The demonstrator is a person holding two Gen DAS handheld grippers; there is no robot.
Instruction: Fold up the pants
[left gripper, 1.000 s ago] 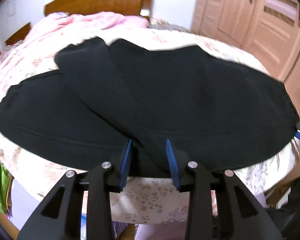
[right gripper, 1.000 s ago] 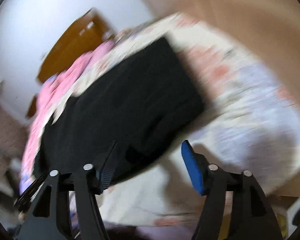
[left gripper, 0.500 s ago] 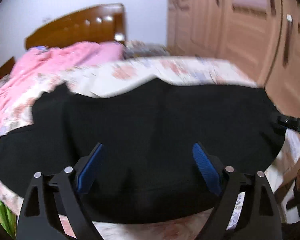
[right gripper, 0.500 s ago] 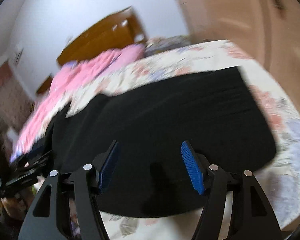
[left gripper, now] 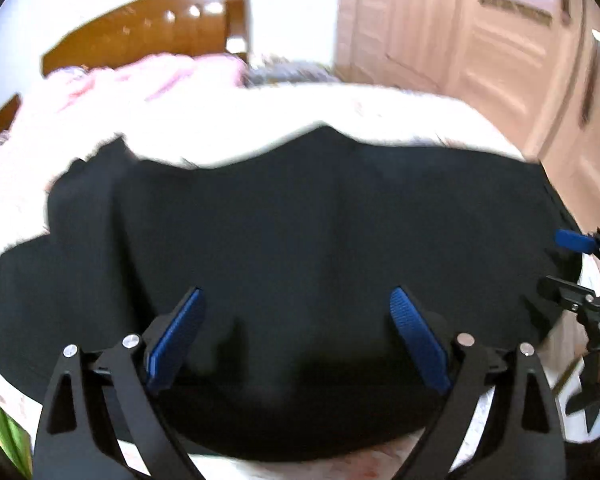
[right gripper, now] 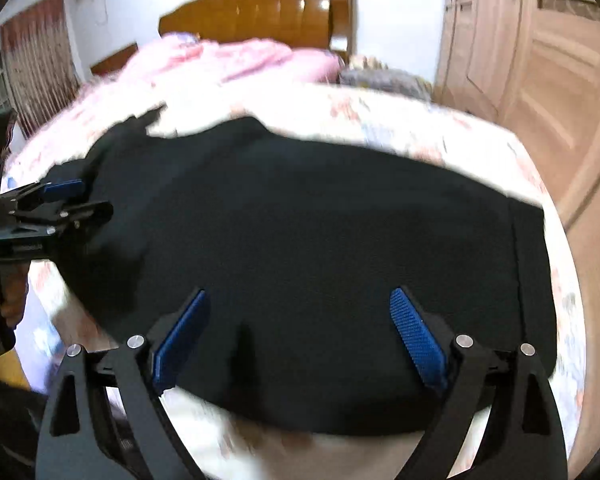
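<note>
I can read no text anywhere. At three o'clock in my left wrist view, my right gripper (left gripper: 572, 264) carries small pale lettering, too blurred to make out. My left gripper (right gripper: 66, 200), at nine o'clock in the right view, bears the same illegible mark.

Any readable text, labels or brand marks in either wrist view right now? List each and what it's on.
Nothing can be read in either view.
Left hand-held gripper, seen from the right wrist: a pale marking on its black body, too small and blurred to read.
Right hand-held gripper, seen from the left wrist: pale letters on its body at the frame edge, cut off and blurred.
Black pants: no label or print shows.
</note>
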